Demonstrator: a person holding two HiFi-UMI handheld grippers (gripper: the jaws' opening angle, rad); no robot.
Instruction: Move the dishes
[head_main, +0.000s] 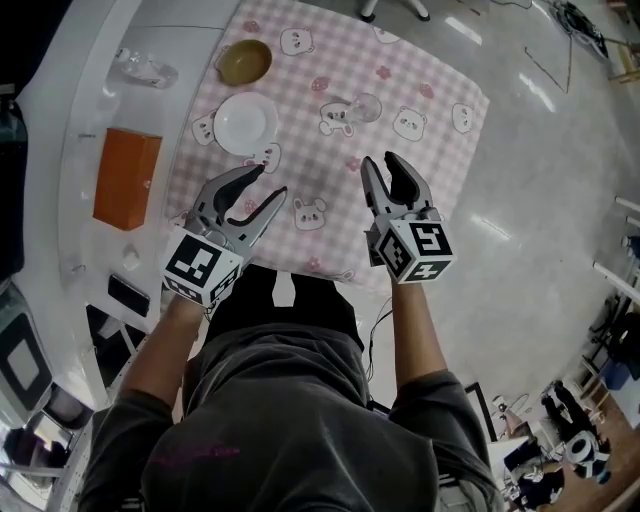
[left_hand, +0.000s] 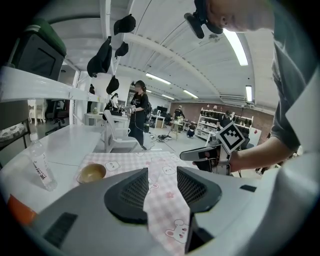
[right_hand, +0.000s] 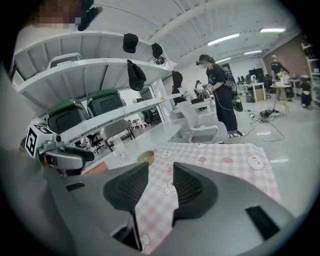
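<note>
While both hover above the near edge of the checked cloth, left gripper and right gripper hold their jaws apart, nothing between. Brown bowl and white plate sit far-left on the cloth. Clear glass is faint, outline hard to make out. Plate is hidden behind the jaws in both gripper views.

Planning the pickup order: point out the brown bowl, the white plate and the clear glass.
brown bowl (head_main: 245, 62), head view, its inside centre.
white plate (head_main: 245, 123), head view, its middle.
clear glass (head_main: 366, 106), head view, its body.
</note>
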